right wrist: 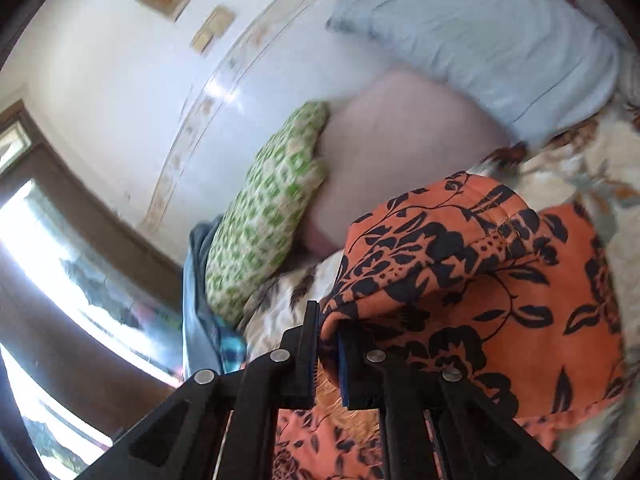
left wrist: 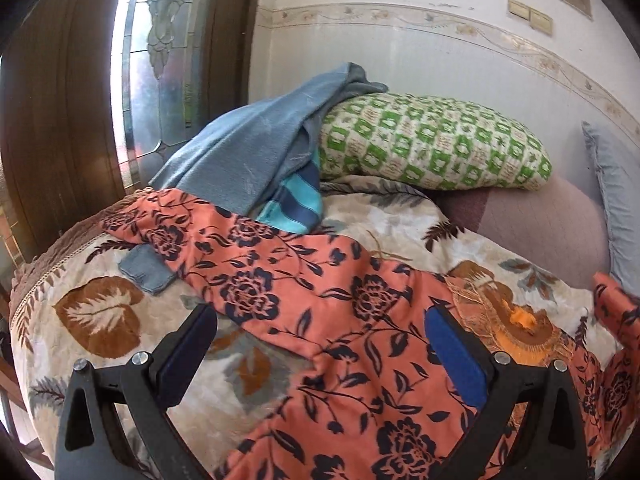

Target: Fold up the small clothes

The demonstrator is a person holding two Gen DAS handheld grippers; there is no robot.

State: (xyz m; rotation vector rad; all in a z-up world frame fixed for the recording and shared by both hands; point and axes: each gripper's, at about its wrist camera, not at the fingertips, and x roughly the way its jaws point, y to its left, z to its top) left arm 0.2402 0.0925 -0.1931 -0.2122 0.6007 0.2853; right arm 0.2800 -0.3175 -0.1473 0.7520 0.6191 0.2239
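Observation:
An orange garment with dark blue flowers (left wrist: pixel 320 304) lies spread across the bed, running from the far left to the near right. My left gripper (left wrist: pixel 320 316) is open just above it, jaws wide apart on either side of the cloth. My right gripper (right wrist: pixel 329 332) is shut on a fold of the same orange garment (right wrist: pixel 480 280) and holds that part raised off the bed. A small grey-blue cloth (left wrist: pixel 146 270) lies partly under the garment's far left end.
The bed has a cream blanket with brown leaves (left wrist: pixel 96 320). A green-and-white pillow (left wrist: pixel 432 144), a blue towel (left wrist: pixel 248 152) and a striped teal cloth (left wrist: pixel 296 204) lie at the back. A mauve cushion (left wrist: pixel 540 224) and pale blue pillow (right wrist: pixel 480 40) are by the wall. A wooden window frame (left wrist: pixel 60 120) is left.

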